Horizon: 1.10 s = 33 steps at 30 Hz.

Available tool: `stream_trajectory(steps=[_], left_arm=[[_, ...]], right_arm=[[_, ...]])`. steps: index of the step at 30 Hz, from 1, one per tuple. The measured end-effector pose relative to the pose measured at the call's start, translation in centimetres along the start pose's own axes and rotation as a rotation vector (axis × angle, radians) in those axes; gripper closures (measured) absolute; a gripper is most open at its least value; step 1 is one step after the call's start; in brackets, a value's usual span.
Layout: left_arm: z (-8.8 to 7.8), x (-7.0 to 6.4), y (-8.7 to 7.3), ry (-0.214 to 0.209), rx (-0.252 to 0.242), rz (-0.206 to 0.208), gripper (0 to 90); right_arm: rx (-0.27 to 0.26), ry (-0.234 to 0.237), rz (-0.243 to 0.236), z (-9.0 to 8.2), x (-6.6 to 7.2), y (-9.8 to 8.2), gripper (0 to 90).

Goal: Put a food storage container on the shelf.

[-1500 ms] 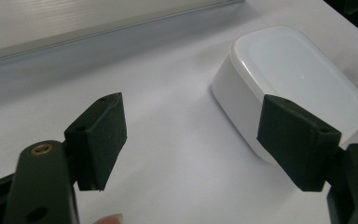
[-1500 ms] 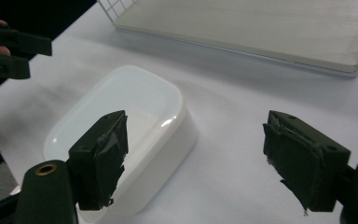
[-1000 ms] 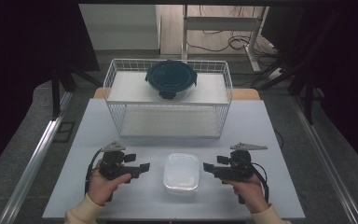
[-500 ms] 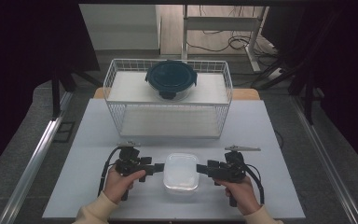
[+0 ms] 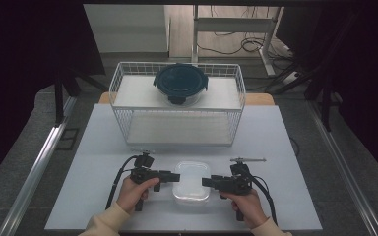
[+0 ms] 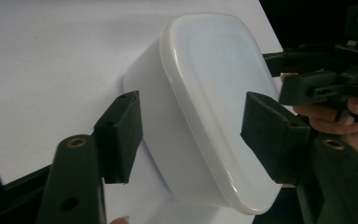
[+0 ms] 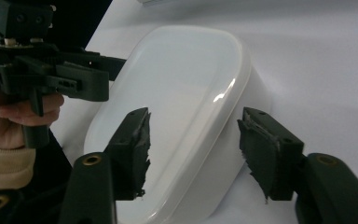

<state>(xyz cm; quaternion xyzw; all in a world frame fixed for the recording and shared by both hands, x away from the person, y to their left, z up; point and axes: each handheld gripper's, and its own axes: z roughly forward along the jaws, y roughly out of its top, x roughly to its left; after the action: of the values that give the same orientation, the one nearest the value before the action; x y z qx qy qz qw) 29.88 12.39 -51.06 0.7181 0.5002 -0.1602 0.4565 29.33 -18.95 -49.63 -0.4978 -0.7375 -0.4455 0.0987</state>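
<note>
A white rectangular container with a snap-on lid (image 5: pixel 192 183) rests on the table near the front edge. My left gripper (image 5: pixel 175 176) comes at it from the left and my right gripper (image 5: pixel 205 182) from the right, each held in a hand. In the left gripper view the container (image 6: pixel 205 93) has its near end between the open jaws of the left gripper (image 6: pixel 193 133), with small gaps on both sides. In the right gripper view the container (image 7: pixel 182 93) likewise sits between the open jaws of the right gripper (image 7: pixel 198 149).
A white wire basket (image 5: pixel 177 125) stands at the back of the table, with a dark round lidded container (image 5: pixel 179 83) on its upper level. The table edge (image 5: pixel 182 229) runs just behind the hands. Table legs and cables stand beyond the basket.
Both grippers have moved inward from the sides and now straddle the ends of the white container. The container itself has not moved.
</note>
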Motion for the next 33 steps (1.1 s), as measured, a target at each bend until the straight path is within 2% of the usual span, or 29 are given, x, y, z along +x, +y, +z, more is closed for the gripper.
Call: stream_trajectory(steps=[2, 3, 4, 5, 7, 9, 13, 17, 20, 29, 33], left_arm=[[0.1, 0.1, 0.0, -0.016, -0.002, -0.017, 42.8], [0.1, 0.4, -0.1, -0.046, -0.005, -0.04, 45.7], [0.2, 0.7, -0.2, -0.074, 0.001, -0.07, 53.2], [0.3, 0.8, -0.3, -0.087, 0.002, -0.097, 57.5], [0.2, 0.9, -0.3, -0.09, 0.003, -0.099, 57.8], [0.1, 0.7, -0.3, -0.075, -0.005, -0.091, 61.2], [-0.3, 0.3, -0.5, -0.055, -0.019, -0.086, 67.9], [-0.5, 0.0, -0.6, -0.045, -0.024, -0.075, 69.1], [-0.9, -0.2, -0.7, -0.041, -0.034, -0.066, 70.6], [-1.5, -0.6, -0.8, -0.057, -0.05, -0.052, 74.4], [-1.8, -0.7, -0.8, -0.064, -0.062, -0.052, 76.3]], right_arm=[[-0.002, 0.011, 0.021, 0.1, -0.2, -0.1, 46.5], [-0.002, 0.016, 0.028, 0.1, -0.3, -0.1, 48.5], [-0.001, 0.016, 0.039, 0.1, -0.4, -0.2, 52.2], [-0.003, 0.013, 0.046, 0.1, -0.4, -0.2, 53.0], [-0.005, 0.017, 0.052, 0.0, -0.4, -0.3, 57.6], [-0.019, 0.019, 0.066, -0.3, -0.4, -0.3, 63.1], [-0.022, 0.034, 0.103, -0.4, -0.7, -0.3, 65.4], [-0.023, 0.037, 0.102, -0.7, -0.5, -0.4, 67.2], [-0.05, 0.045, 0.113, -0.8, -0.4, -0.6, 69.5], [-0.075, 0.059, 0.088, -1.4, -0.1, -0.5, 74.4], [-0.087, 0.062, 0.058, -1.7, 0.1, -0.4, 76.6]])
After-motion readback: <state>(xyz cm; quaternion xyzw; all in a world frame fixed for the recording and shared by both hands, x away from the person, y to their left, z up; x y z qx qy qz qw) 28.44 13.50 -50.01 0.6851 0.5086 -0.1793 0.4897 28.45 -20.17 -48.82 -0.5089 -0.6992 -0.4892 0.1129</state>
